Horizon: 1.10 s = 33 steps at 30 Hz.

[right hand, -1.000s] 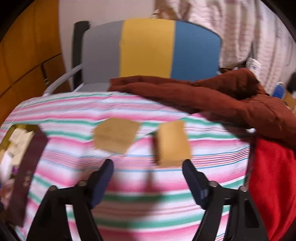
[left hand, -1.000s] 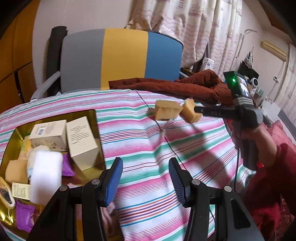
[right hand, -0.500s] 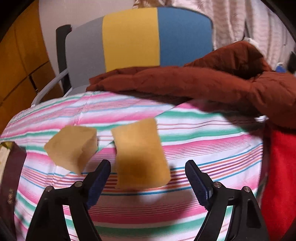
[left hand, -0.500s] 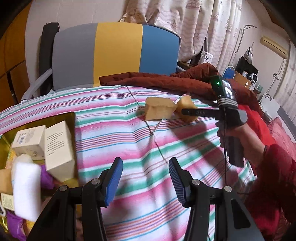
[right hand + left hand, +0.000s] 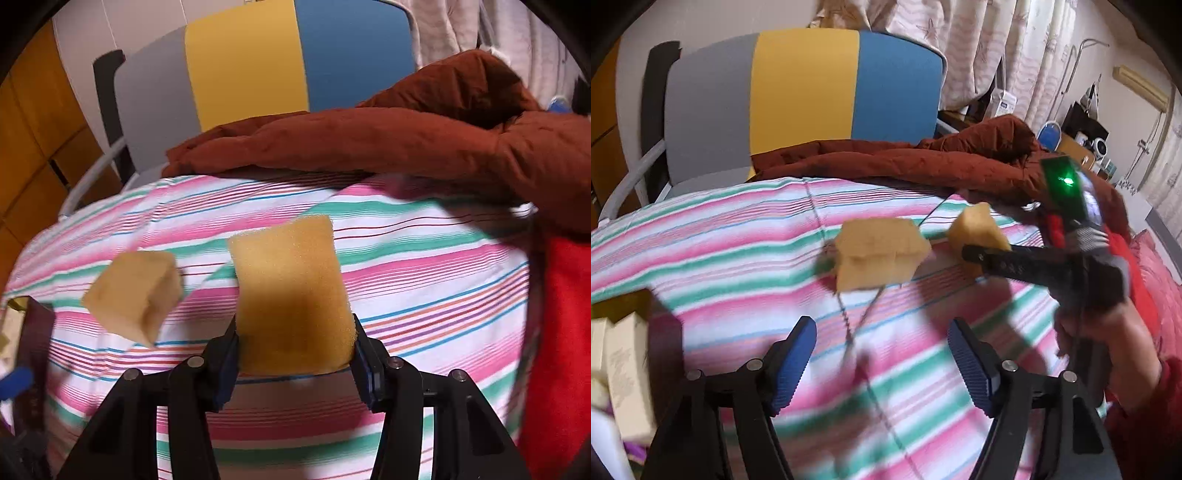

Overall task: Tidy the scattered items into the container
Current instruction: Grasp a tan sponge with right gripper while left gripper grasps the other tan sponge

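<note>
On the striped bedspread (image 5: pixel 424 258), your right gripper (image 5: pixel 293 350) is closing on the near yellow sponge (image 5: pixel 291 291), pads squeezing its soft, light sides; your left gripper (image 5: pixel 882 365) is opening, empty, facing the other sponge block (image 5: pixel 879 258).

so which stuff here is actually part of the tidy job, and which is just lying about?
Part of the job:
- yellow sponge, between the closing right gripper jaws
- second sponge block, loose on the striped cloth
- left gripper, jaws opening, nothing between them
- cream boxes at the left edge, apparently already put away

Just lying about:
- brown jacket
- chair
- red fabric
</note>
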Each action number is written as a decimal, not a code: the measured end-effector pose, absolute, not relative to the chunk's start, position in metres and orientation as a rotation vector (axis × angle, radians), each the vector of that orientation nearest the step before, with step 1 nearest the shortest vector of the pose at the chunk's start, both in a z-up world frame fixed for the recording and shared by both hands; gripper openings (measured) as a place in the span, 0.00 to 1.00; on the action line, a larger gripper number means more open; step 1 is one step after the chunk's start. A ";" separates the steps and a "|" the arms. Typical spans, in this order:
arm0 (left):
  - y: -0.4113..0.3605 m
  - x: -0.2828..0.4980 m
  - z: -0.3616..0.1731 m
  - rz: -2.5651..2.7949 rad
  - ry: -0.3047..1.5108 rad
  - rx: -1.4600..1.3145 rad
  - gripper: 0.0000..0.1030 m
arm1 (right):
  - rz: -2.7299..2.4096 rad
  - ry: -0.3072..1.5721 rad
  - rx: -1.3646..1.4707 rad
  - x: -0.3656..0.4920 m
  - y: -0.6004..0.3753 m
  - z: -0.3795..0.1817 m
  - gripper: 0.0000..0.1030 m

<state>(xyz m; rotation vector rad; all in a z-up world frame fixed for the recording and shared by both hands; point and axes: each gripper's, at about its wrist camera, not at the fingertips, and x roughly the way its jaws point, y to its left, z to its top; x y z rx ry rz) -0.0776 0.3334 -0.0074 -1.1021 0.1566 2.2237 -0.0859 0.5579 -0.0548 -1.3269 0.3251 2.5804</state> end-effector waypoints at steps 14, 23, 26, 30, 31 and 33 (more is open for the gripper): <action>0.396 -0.134 -0.030 2.306 0.308 -1.087 0.93 | 2.540 0.413 -1.335 -0.079 0.576 -0.053 0.51; 0.406 -0.143 -0.049 2.269 0.326 -1.088 0.72 | 2.559 0.419 -1.347 -0.081 0.573 -0.054 0.51; 0.401 -0.142 -0.051 2.280 0.281 -1.086 0.71 | 2.559 0.419 -1.351 -0.082 0.572 -0.055 0.51; 0.399 -0.137 -0.055 2.299 0.258 -1.089 0.71 | 2.552 0.414 -1.361 -0.084 0.571 -0.058 0.51; 0.399 -0.135 -0.055 2.301 0.263 -1.085 0.70 | 2.550 0.407 -1.362 -0.084 0.570 -0.059 0.51; 0.399 -0.133 -0.056 2.300 0.277 -1.071 0.69 | 2.555 0.400 -1.355 -0.084 0.569 -0.059 0.51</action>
